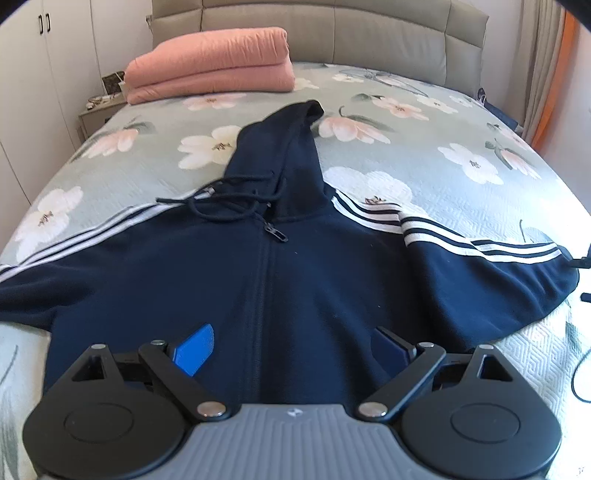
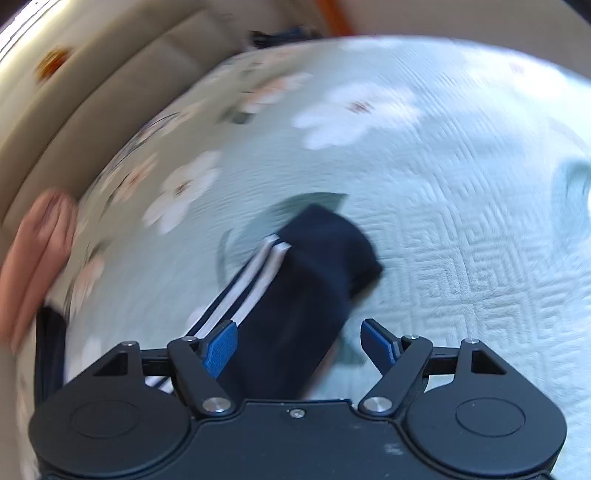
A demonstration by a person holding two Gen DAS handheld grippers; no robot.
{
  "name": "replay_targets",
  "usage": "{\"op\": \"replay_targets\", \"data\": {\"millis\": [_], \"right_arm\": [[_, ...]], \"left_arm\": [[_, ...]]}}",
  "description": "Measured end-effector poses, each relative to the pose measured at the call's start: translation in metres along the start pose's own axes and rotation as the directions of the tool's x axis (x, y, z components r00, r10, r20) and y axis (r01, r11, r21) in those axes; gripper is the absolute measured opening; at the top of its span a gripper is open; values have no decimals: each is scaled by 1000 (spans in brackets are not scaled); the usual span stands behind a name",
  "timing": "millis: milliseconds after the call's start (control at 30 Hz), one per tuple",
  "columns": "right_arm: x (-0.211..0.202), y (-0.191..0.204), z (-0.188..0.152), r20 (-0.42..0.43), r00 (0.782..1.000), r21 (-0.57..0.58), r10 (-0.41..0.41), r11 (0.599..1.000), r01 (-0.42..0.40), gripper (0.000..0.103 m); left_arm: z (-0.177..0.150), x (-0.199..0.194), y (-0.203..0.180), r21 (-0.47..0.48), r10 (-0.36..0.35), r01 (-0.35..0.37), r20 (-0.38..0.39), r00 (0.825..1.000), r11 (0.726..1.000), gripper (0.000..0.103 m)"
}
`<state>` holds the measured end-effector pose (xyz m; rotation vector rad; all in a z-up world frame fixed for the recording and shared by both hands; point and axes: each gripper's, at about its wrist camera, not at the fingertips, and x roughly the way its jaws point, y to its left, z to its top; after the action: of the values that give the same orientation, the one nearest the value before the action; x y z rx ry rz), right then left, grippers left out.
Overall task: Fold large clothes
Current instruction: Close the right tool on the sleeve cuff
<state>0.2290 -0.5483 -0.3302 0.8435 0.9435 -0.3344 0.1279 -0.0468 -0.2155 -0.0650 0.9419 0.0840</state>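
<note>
A navy zip hoodie with white sleeve stripes lies front up on the bed, its hood pointing at the headboard. My left gripper hovers open over its lower front, one blue pad on each side of the zipper. In the blurred right wrist view, one sleeve runs out to its cuff. My right gripper is open around this sleeve. The left pad sits by the stripes, and a gap shows at the right pad.
The floral bedspread covers the whole bed. A folded pink blanket lies by the padded headboard. A nightstand and white wardrobe stand at the left. A thin dark cable lies at the right edge.
</note>
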Motion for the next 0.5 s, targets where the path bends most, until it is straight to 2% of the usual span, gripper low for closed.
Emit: {"op": "replay_targets", "data": {"millis": [100, 200, 233, 267, 300, 333, 433, 500], "right_arm": [[20, -17, 5, -11, 999, 132, 51, 990, -49, 90], [27, -17, 5, 29, 996, 191, 89, 977, -93, 87], [28, -13, 7, 30, 995, 187, 98, 977, -102, 65], [32, -10, 9, 20, 994, 178, 103, 978, -105, 33], [35, -7, 11, 3, 992, 179, 125, 976, -124, 22], [36, -5, 11, 2, 989, 181, 148, 973, -146, 15], [14, 6, 12, 56, 990, 98, 132, 986, -137, 14], [-14, 9, 12, 131, 986, 35, 105, 993, -111, 14]], "left_arm": [[-1, 5, -6, 8, 4, -4, -7, 1000, 1000, 94], [-1, 7, -9, 21, 9, -9, -9, 1000, 1000, 94], [-1, 8, -8, 23, 9, -9, -8, 1000, 1000, 94], [-1, 8, -8, 22, 4, -3, -8, 1000, 1000, 92], [-1, 9, -7, 17, -5, 5, -12, 1000, 1000, 91], [-1, 9, -6, 10, -14, 14, -19, 1000, 1000, 90], [0, 7, -1, -18, -26, 26, -29, 999, 1000, 88], [1, 3, 5, -31, -26, 25, -16, 1000, 999, 88]]}}
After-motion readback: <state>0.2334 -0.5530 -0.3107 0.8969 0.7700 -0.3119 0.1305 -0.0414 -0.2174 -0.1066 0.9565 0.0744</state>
